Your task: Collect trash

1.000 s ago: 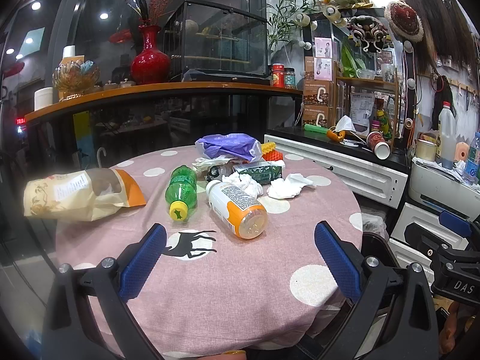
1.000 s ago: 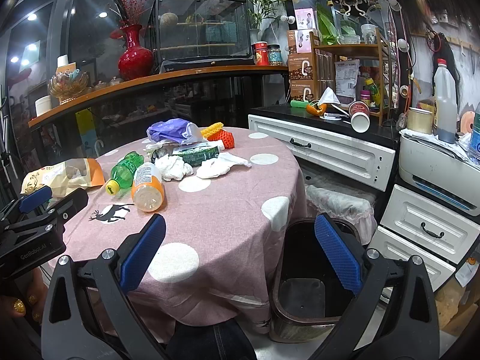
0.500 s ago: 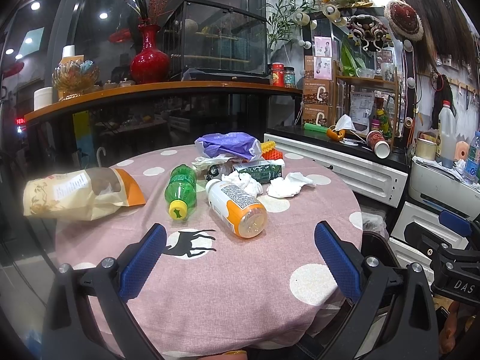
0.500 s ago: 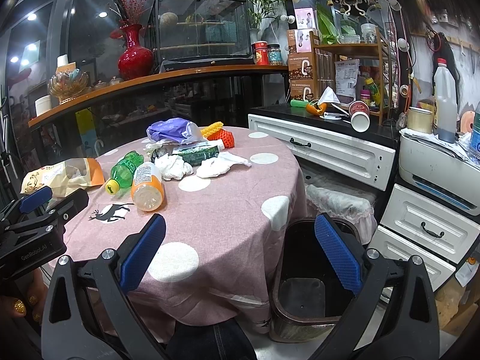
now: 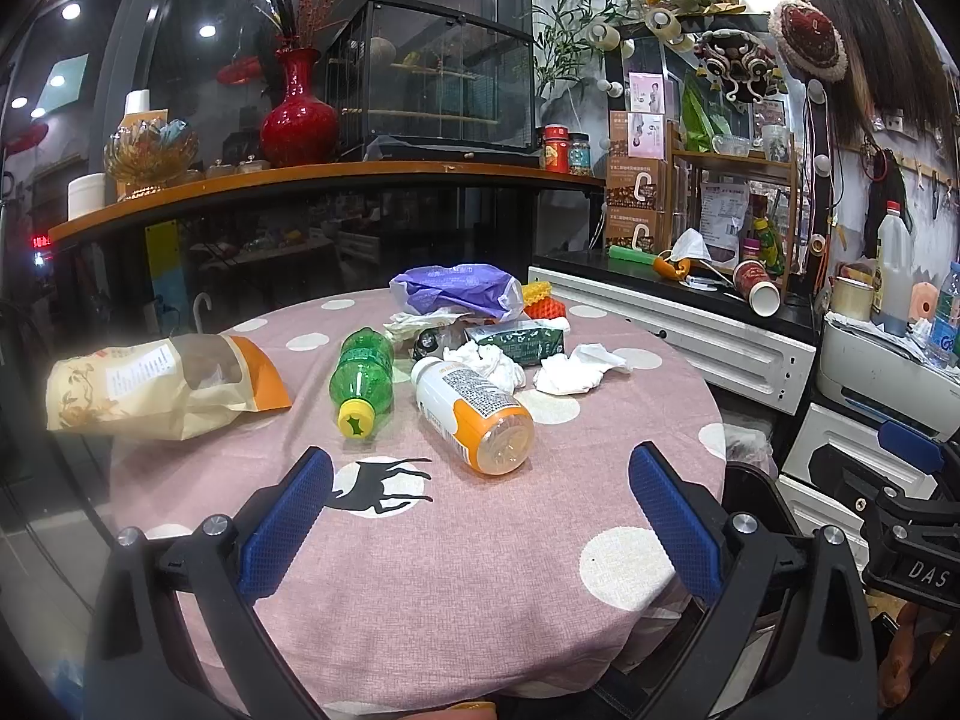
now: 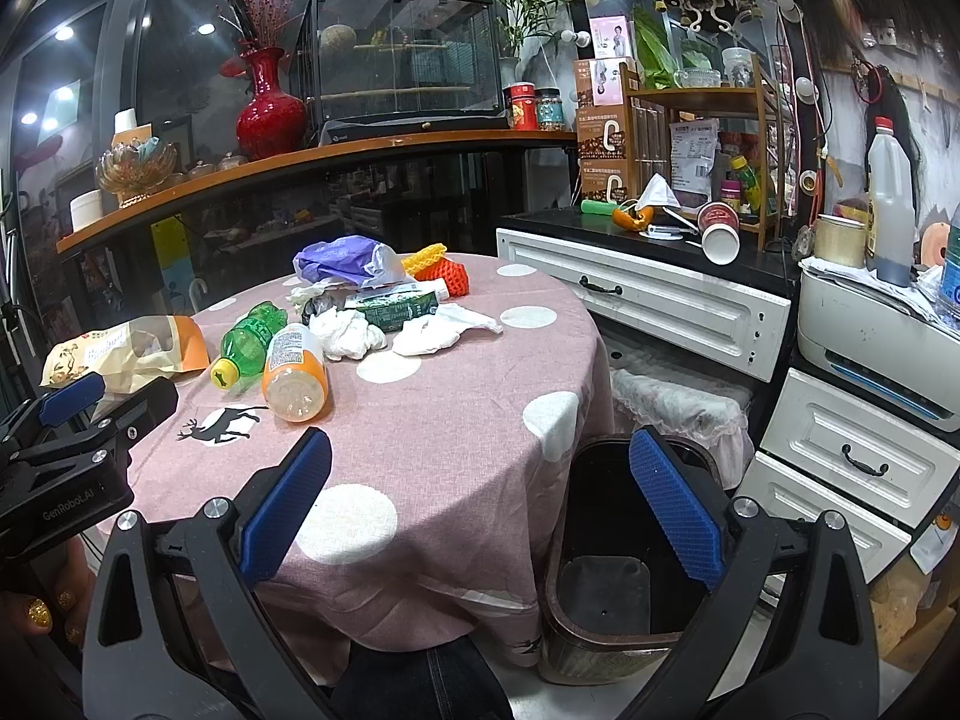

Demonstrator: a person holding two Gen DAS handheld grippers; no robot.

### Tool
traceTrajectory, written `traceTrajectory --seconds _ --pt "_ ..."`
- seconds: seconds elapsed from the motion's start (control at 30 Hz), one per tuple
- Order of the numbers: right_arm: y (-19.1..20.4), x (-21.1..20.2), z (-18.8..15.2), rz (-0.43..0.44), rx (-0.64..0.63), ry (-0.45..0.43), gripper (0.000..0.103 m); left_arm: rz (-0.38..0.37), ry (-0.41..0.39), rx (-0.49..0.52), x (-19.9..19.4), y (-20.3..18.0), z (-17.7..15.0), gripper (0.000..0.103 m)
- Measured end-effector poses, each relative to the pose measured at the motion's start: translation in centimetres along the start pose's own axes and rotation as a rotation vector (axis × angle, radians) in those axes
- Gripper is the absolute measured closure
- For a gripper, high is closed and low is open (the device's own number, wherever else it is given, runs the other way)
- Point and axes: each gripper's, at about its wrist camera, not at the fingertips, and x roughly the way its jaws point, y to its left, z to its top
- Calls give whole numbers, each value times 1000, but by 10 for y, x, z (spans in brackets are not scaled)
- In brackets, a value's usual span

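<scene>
The trash lies scattered over the middle and far part of the round counter (image 5: 420,570), which wears a pink woven cloth with white dots and a black deer print. Nearest, at frame centre, a clear plastic bottle with an orange-and-white label (image 5: 474,405) lies on its side, base toward me. Just left of it a ribbed green bottle (image 5: 362,375) with a yellow cap also lies flat. Behind them sit two crumpled white tissues (image 5: 577,368), a flattened dark green carton (image 5: 519,343), a soft purple plastic bag (image 5: 453,290) and a bit of orange foam netting (image 5: 543,300). At the left, a glossy yellow-and-orange snack bag (image 5: 162,387) lies slack.

In the right wrist view, a dark, smooth-walled bin (image 6: 606,594) stands on the floor just beside the counter, lower centre of the frame; its bottom looks bare.

The left gripper (image 5: 480,516) and right gripper (image 6: 480,504) both hover with jaws wide apart, their blue pads finely ridged, gripping nothing.
</scene>
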Motion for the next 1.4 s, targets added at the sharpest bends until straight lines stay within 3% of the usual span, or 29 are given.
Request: traceTrajectory --seconds 1.4 --pt "0 4 -1 1 -6 19 5 0 18 6 8 -2 -7 5"
